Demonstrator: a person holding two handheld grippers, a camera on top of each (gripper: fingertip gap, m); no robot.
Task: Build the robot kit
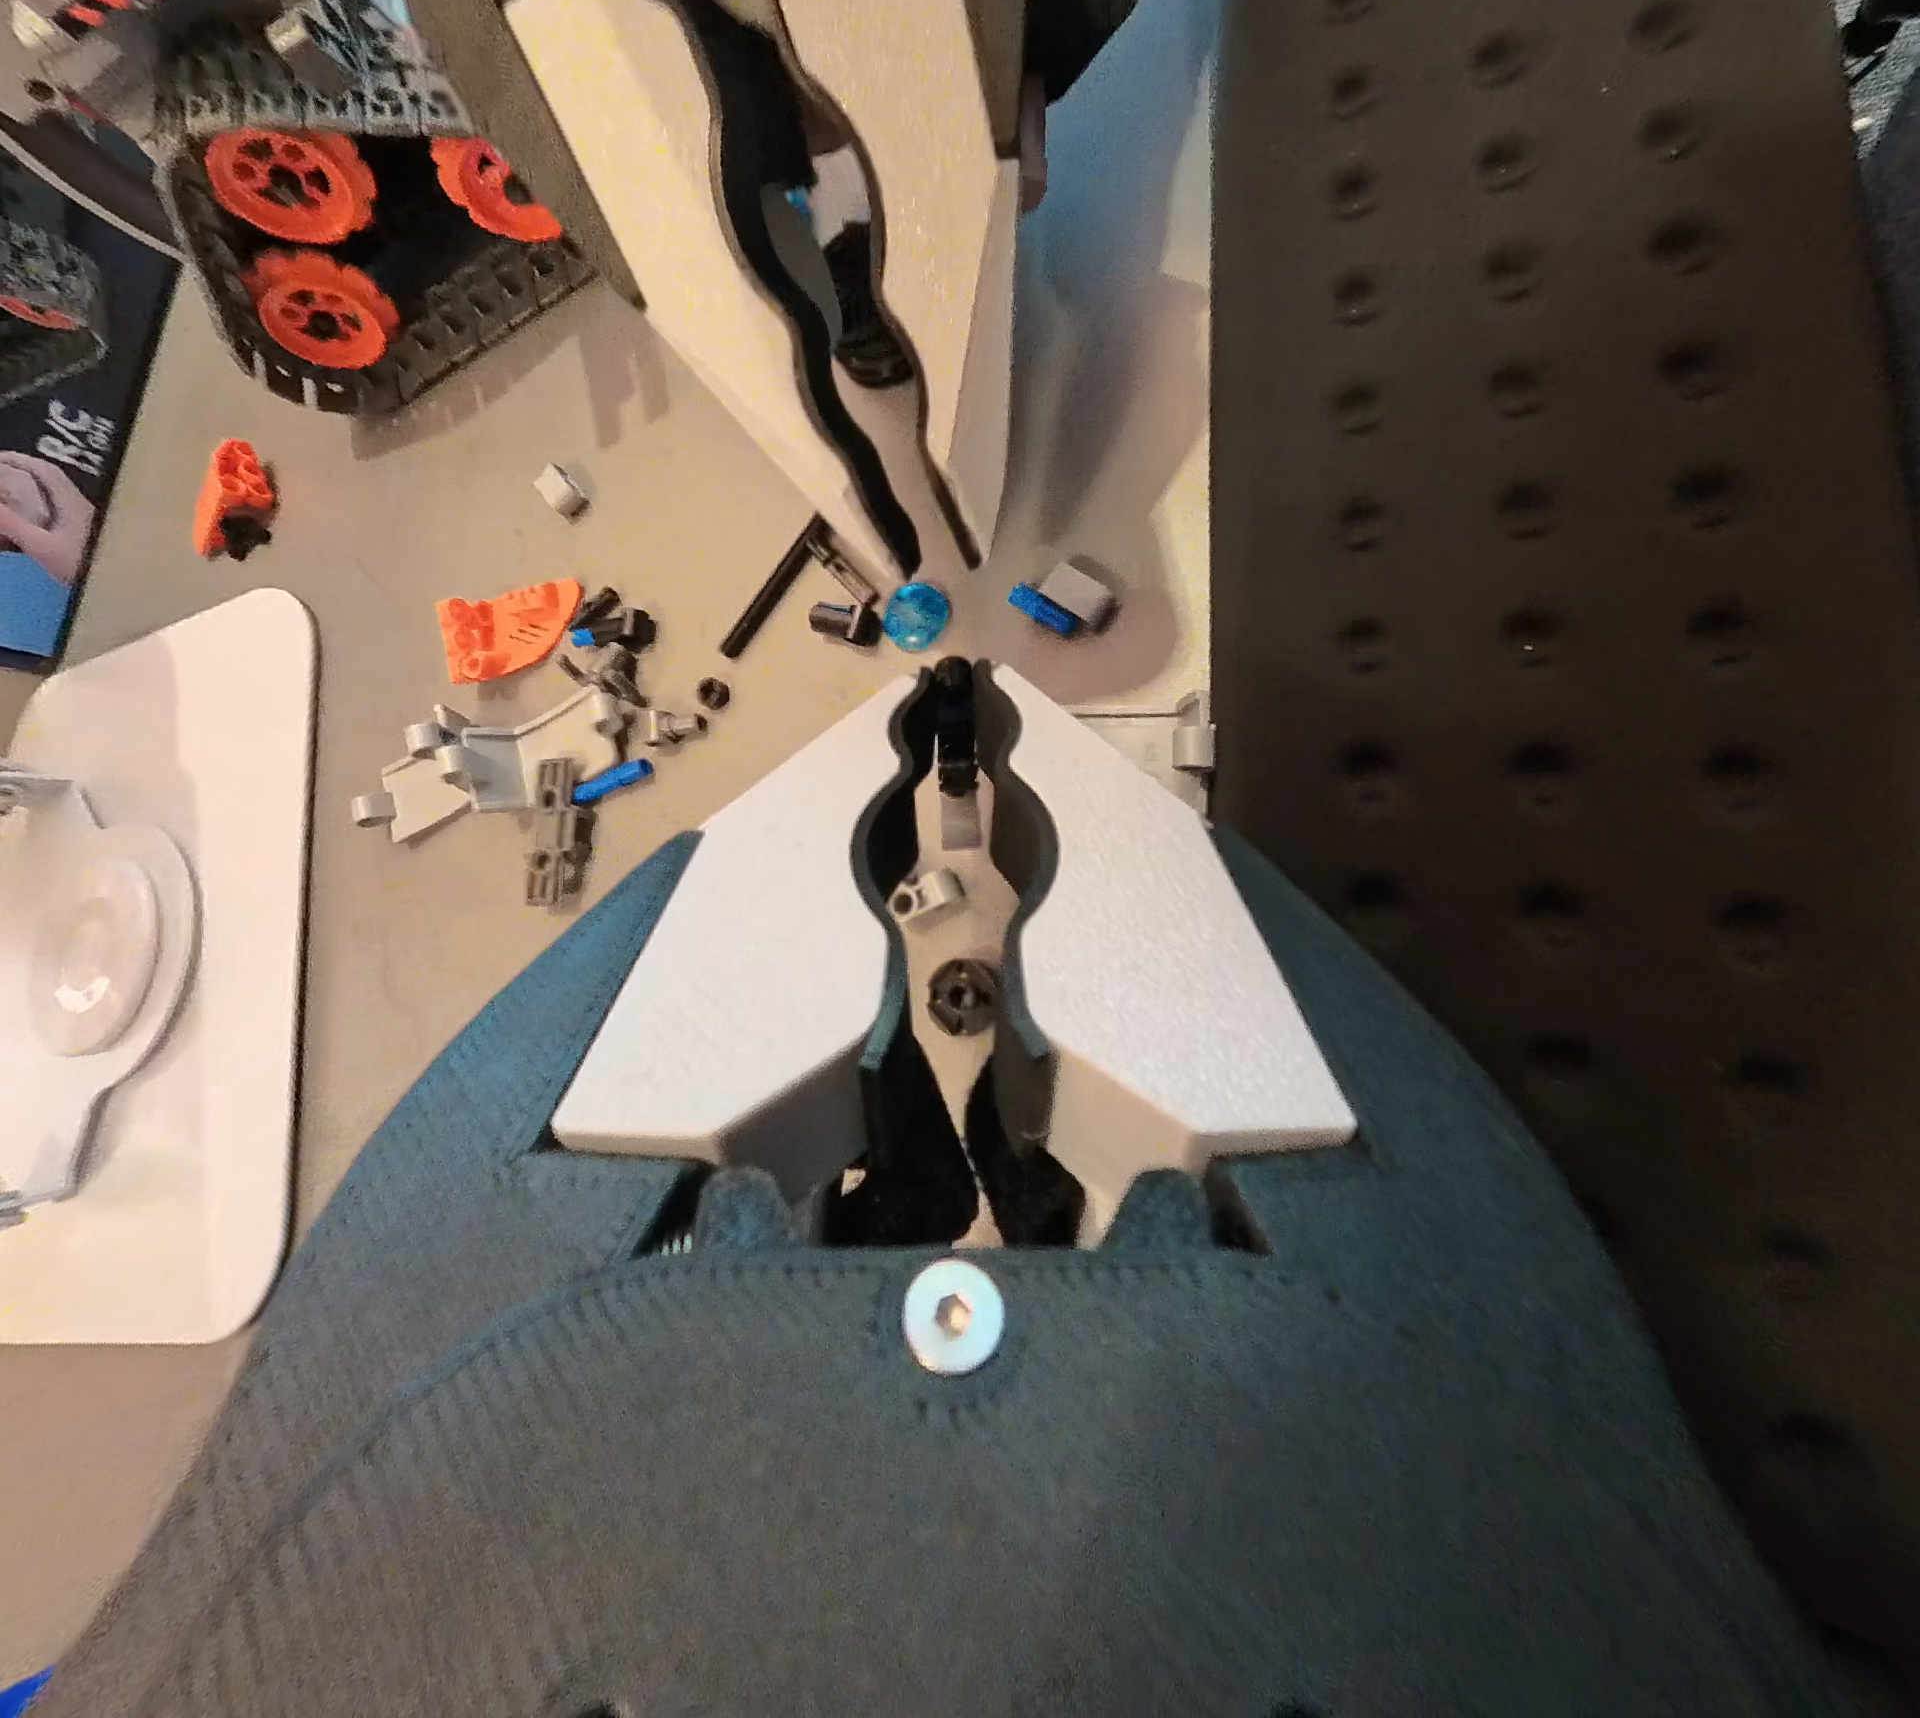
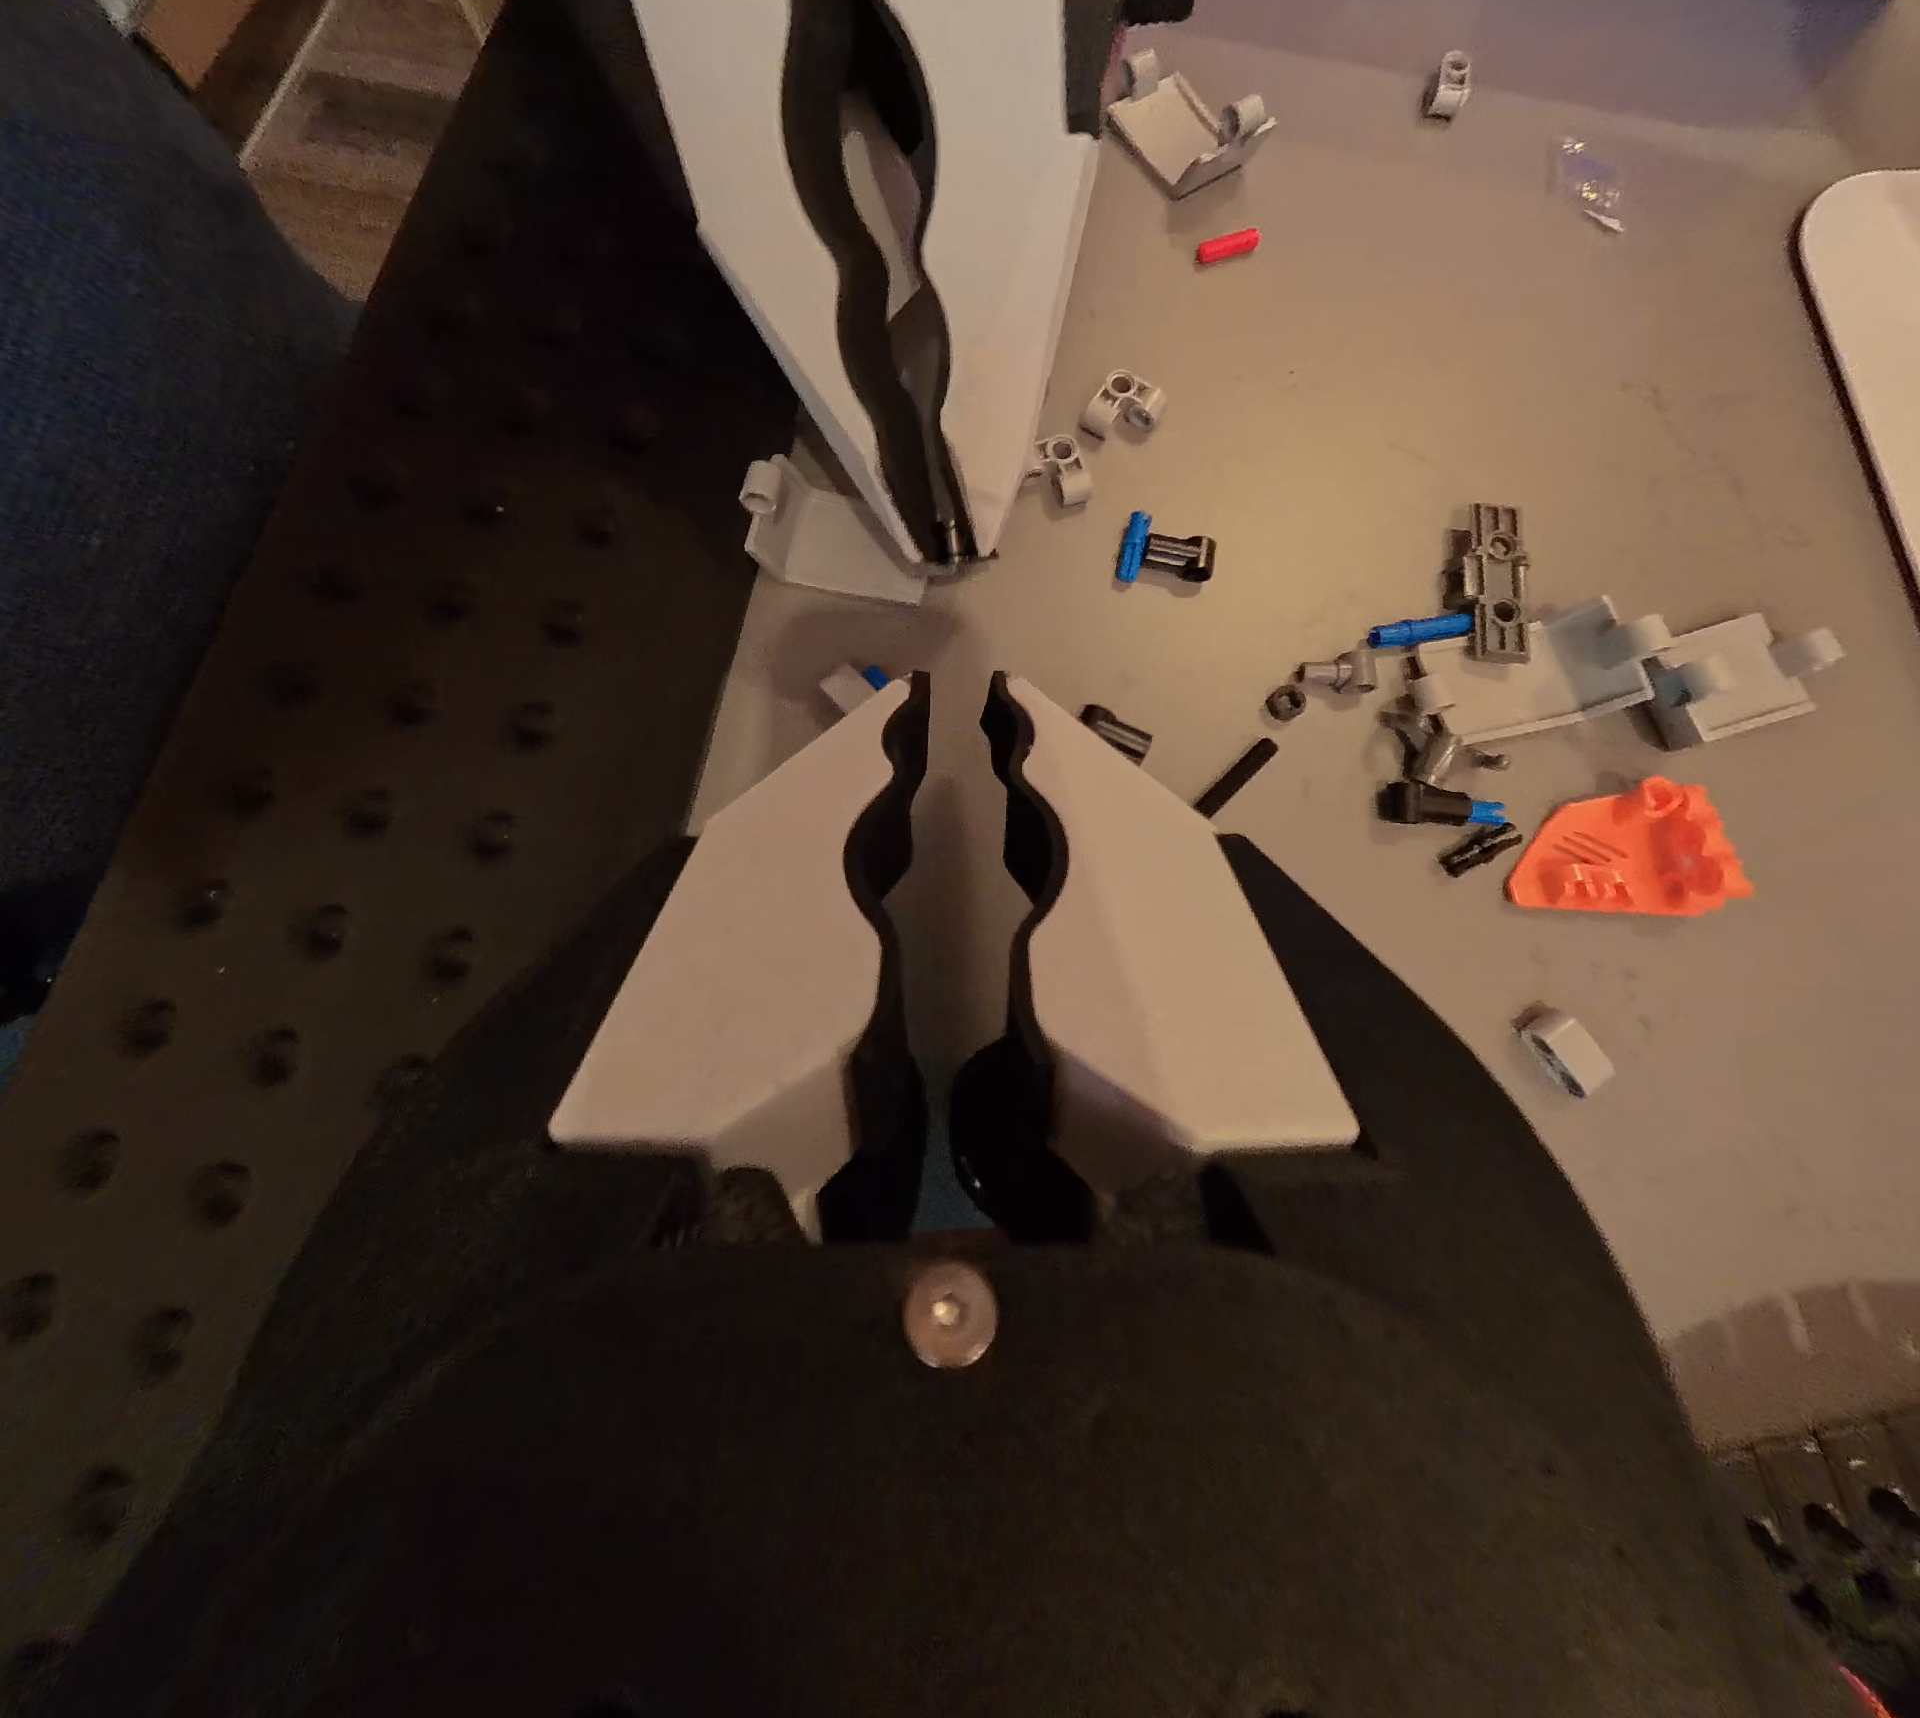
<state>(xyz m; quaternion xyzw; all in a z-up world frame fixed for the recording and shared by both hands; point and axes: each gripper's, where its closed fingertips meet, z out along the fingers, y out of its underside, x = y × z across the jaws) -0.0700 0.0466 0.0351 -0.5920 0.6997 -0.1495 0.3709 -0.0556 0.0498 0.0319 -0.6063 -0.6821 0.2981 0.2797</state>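
Two grippers are pretty much nose to nose over a grey table (image 1: 416, 993) covered in building-kit bits.

Going left to right in the left wrist view:
- A white tray (image 1: 239, 837) sits at the far left edge.
- Behind it is a tracked model (image 1: 343, 245) with orange wheels.
- Next comes a loose scatter, with an orange panel (image 1: 509, 629), a light grey panel (image 1: 488, 764) with a blue pin beside it, and a black axle (image 1: 774, 588).
- In the middle, the left gripper (image 1: 953, 676) is pinched nearly closed on a small black pin (image 1: 951, 712), which sits right at the fingertips.
- Through the gap in the fingers you can see a grey connector (image 1: 925, 894) and a black bush (image 1: 961, 993) lying on the table underneath.
- Just past the tips is a clear blue round stud (image 1: 916, 617), directly under the other gripper's tips.
- A little further right is a grey block (image 1: 1081, 593) with a blue peg stuck to it.
- A black perforated board (image 1: 1507, 629) fills the right side.

In the right wrist view, the right gripper (image 2: 958, 692) has only a narrow gap between its fingers and nothing in it. It points at the left gripper's tips, close but not touching. Off to its right lie the same scattered parts, plus a red pin (image 2: 1226, 247) further back.
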